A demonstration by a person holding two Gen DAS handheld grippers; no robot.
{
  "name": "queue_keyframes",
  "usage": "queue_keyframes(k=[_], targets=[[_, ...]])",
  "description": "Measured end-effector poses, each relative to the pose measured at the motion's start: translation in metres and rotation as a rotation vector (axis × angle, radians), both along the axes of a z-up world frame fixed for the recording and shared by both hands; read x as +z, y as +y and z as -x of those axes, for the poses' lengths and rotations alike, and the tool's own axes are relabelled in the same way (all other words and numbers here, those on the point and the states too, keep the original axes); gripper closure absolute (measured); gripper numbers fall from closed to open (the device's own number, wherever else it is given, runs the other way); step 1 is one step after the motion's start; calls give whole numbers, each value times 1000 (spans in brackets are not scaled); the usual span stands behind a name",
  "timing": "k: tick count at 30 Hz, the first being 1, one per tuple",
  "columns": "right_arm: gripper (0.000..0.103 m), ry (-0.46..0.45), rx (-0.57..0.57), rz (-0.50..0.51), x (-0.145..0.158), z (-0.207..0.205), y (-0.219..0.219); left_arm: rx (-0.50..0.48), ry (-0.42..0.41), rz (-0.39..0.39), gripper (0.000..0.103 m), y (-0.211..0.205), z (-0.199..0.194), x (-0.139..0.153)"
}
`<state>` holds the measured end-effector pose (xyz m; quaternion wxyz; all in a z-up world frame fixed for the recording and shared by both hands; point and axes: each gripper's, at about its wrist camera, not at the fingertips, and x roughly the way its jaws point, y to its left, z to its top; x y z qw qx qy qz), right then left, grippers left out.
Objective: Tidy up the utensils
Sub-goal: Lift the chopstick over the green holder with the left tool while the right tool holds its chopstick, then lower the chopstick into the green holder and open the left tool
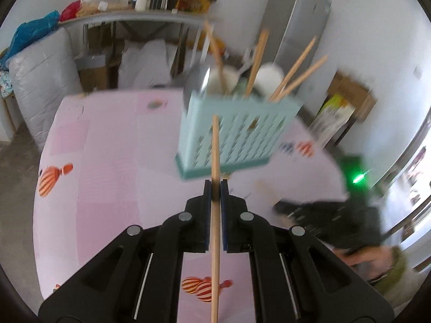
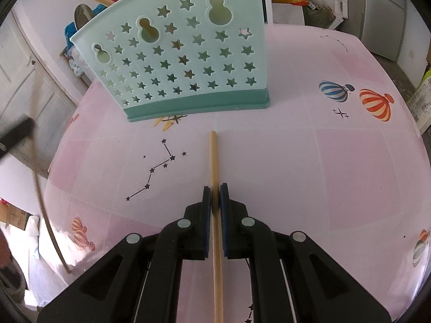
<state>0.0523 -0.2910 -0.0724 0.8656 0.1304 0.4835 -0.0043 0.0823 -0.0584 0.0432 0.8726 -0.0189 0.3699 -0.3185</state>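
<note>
A light teal utensil holder (image 1: 231, 132) stands on the pink table, with several wooden chopsticks (image 1: 293, 70) and a metal spoon (image 1: 196, 83) sticking up from it. My left gripper (image 1: 215, 188) is shut on a wooden chopstick (image 1: 215, 145), which points up in front of the holder. In the right wrist view the holder's star-cut wall (image 2: 186, 59) is close ahead. My right gripper (image 2: 215, 191) is shut on another wooden chopstick (image 2: 214, 158), held low over the table and pointing at the holder's base.
The pink tablecloth (image 2: 323, 161) has balloon and star prints. The right gripper's body (image 1: 336, 220) shows at the table's right edge in the left view. A cluttered shelf (image 1: 140, 5), sacks and a steel fridge (image 1: 299, 24) stand behind the table.
</note>
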Motion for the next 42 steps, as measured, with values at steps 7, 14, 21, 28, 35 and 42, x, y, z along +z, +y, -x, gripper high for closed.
queue_keyframes(k=[7, 14, 21, 28, 35, 42], targets=[[95, -8, -1, 4, 0, 1, 2, -16, -92, 144, 98, 14, 7, 52], [95, -8, 0, 4, 1, 1, 2, -4, -234, 223, 98, 16, 0, 107], [95, -8, 0, 5, 0, 1, 2, -25, -392, 364, 98, 5, -4, 176], [95, -9, 1, 4, 0, 1, 2, 0, -475, 357, 98, -33, -22, 190], [95, -14, 2, -5, 1, 2, 0, 74, -471, 251, 98, -73, -51, 143], [95, -11, 8, -12, 0, 2, -2, 78, -341, 262, 94, -80, -68, 88]])
